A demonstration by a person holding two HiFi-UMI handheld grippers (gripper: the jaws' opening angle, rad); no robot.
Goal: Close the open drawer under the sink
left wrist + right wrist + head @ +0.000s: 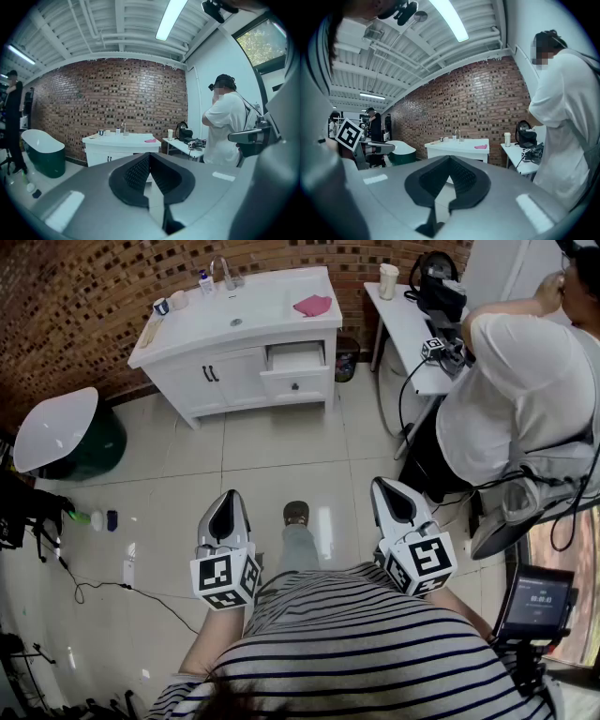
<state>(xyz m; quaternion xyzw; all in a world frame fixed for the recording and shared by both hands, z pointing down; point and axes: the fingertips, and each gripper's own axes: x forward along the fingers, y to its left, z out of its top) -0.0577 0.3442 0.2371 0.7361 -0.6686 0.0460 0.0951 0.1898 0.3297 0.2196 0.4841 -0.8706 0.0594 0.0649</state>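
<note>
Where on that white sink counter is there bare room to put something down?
Free: the counter along its front edge, and its front right corner beside the pink cloth. Crowded: the back left, with cup, bottle and faucet. The floor before the open drawer is free for passing.

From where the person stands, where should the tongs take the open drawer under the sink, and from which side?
Its flat front panel, by the dark knob, from the room side: the drawer juts out that way, so push straight in.
</note>
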